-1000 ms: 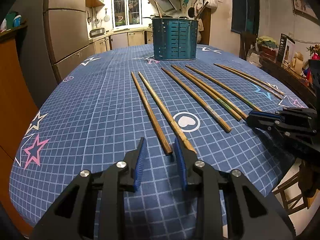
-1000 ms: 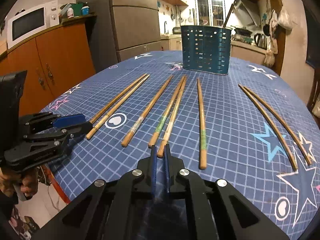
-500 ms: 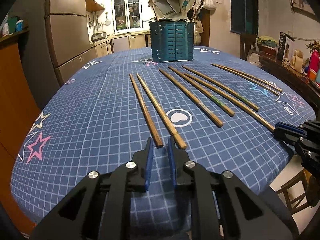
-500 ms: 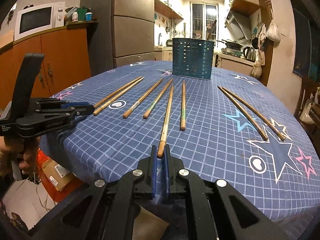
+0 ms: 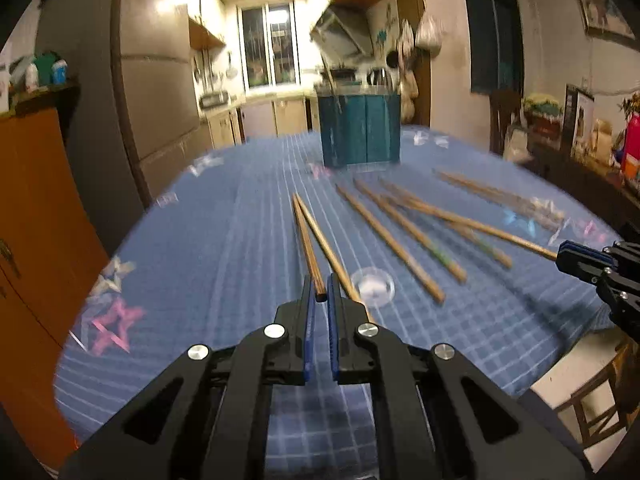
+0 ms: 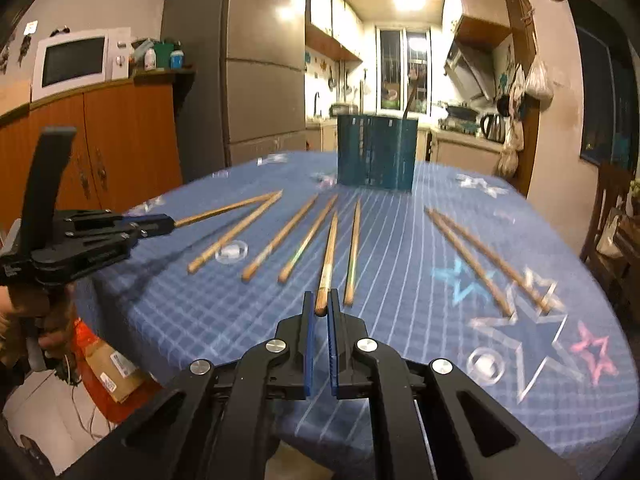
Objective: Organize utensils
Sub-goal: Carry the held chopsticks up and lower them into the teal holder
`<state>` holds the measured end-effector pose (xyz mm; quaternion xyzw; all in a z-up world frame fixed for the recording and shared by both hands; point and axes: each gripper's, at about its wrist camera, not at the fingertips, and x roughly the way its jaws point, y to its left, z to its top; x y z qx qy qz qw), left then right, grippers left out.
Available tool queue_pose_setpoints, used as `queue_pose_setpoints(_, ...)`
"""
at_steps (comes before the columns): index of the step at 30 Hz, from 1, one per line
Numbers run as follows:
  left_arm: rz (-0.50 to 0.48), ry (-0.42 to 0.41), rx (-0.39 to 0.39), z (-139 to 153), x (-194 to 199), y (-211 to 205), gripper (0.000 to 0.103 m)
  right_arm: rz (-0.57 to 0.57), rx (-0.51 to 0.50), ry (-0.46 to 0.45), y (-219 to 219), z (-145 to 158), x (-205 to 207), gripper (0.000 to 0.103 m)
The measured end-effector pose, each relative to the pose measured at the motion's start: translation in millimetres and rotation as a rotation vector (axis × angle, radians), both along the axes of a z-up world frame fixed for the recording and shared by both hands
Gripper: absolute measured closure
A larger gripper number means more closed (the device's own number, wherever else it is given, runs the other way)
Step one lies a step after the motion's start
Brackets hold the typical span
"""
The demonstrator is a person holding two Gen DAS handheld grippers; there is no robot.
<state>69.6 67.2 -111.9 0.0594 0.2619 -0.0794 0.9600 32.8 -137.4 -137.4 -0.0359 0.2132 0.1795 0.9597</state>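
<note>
Several wooden chopsticks lie fanned on the blue checked tablecloth (image 5: 224, 248). My left gripper (image 5: 320, 296) is shut on the near end of the leftmost chopstick (image 5: 306, 240), lifting it off the cloth. It also shows in the right wrist view (image 6: 160, 225), holding that chopstick (image 6: 224, 210). My right gripper (image 6: 320, 306) is shut on the near end of another chopstick (image 6: 329, 256). It also shows in the left wrist view (image 5: 568, 258) at the right edge. A teal slotted utensil holder (image 6: 376, 152) stands at the far end of the table.
Two curved chopsticks (image 6: 480, 256) lie apart on the right. A fridge (image 6: 260, 92) and orange cabinets (image 6: 100, 140) with a microwave (image 6: 76, 62) stand left of the table. A wooden chair (image 5: 596, 400) stands near the table's right edge.
My left gripper closed on the leftmost chopstick and lifted its near end. My right gripper has pulled its chopstick back and raised it. Both views tilted up, with motion blur.
</note>
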Motion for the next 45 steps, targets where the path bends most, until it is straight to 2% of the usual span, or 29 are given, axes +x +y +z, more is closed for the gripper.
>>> queue_pose_setpoints(5,0.005,-0.132,-0.010,63,2,13,0.099,0.016,0.003,-0.125,-11,58,9,0.096)
queue_pose_setpoints(8,0.002,-0.187,-0.020,95,14,16,0.099,0.042,0.026,-0.164,-16,90,23,0.096)
queue_pose_setpoints(11,-0.006,-0.214,-0.037,125,34,18,0.099,0.077,0.051,-0.201,-19,128,48,0.096)
queue_pose_setpoints(14,-0.004,-0.217,-0.041,149,61,16,0.099,0.092,0.074,-0.197,-22,150,75,0.096)
queue_pose_setpoints(18,-0.008,-0.207,-0.047,168,84,15,0.099,0.115,0.108,-0.166,-27,173,111,0.097)
queue_pose_setpoints(23,-0.010,-0.206,-0.053,183,94,9,0.099,0.122,0.127,-0.160,-29,191,132,0.097)
queue_pose_setpoints(31,-0.049,-0.211,-0.083,222,114,-9,0.099,0.113,0.162,-0.202,-34,231,158,0.097)
queue_pose_setpoints(36,-0.074,-0.228,-0.119,254,128,-19,0.099,0.093,0.148,-0.244,-37,263,178,0.097)
queue_pose_setpoints(45,-0.104,-0.265,-0.113,296,157,-50,0.099,0.057,0.153,-0.289,-37,313,222,0.097)
